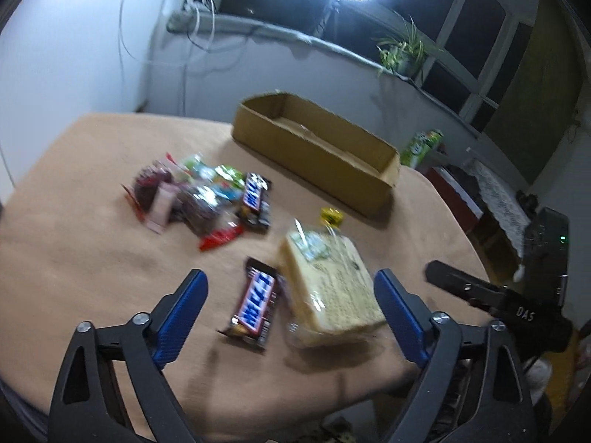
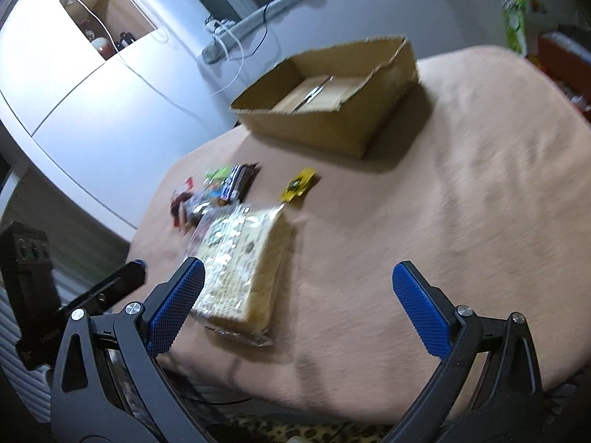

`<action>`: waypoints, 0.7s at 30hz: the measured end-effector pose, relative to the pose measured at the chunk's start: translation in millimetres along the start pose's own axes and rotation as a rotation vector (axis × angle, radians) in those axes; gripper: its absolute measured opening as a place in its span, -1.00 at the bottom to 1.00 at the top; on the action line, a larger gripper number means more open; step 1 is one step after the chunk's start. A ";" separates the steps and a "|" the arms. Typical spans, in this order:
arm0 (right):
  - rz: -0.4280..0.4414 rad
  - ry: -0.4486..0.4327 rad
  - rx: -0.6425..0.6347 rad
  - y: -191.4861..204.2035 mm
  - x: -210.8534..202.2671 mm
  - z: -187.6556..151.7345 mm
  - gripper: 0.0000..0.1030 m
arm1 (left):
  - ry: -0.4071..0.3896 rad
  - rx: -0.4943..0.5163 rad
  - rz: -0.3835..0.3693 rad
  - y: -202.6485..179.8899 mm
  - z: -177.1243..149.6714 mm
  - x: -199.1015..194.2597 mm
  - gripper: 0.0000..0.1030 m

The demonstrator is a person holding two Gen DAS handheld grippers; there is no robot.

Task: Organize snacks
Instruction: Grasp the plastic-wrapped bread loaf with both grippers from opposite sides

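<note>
We see a big table [image 1: 74, 221] with a soft tan cover. At its far side sits a brown cardboard box [image 1: 314, 147] with nothing in it. Closer to us lies a wrapped block of pale wafers [image 1: 332, 288], and a Snickers bar [image 1: 255, 302] lies just beside it. Farther left is a little heap of snacks [image 1: 199, 195], with a second Snickers on its edge. A small yellow candy [image 1: 331, 216] lies between the wafers and the box. Our left gripper [image 1: 291, 310] and right gripper [image 2: 295, 295] both hang above the table with fingers wide apart, holding nothing.
</note>
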State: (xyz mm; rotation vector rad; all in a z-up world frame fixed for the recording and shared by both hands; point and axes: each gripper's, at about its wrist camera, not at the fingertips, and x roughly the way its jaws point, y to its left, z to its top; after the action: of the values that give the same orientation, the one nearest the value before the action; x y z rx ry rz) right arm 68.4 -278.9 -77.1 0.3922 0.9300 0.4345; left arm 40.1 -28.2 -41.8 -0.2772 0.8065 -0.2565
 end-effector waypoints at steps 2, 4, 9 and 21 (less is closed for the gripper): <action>0.022 0.023 0.007 -0.7 4.0 -1.0 1.00 | 0.032 -0.022 -0.038 0.2 -2.4 6.1 0.65; 0.035 0.043 0.006 -0.5 8.4 -1.4 0.99 | 0.060 -0.042 -0.068 1.3 -5.3 11.1 0.57; 0.080 0.083 0.006 1.8 14.6 0.1 0.78 | 0.097 -0.056 -0.103 -2.3 -11.8 20.3 0.40; 0.197 0.207 0.075 -1.2 55.4 5.8 0.17 | 0.130 -0.080 -0.155 8.1 -8.3 36.4 -0.05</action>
State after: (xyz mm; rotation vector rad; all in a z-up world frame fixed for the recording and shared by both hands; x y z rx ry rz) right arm 102.4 -252.1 -112.1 0.5170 1.1162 0.6299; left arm 59.1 -33.8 -74.5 -0.4023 0.9265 -0.3917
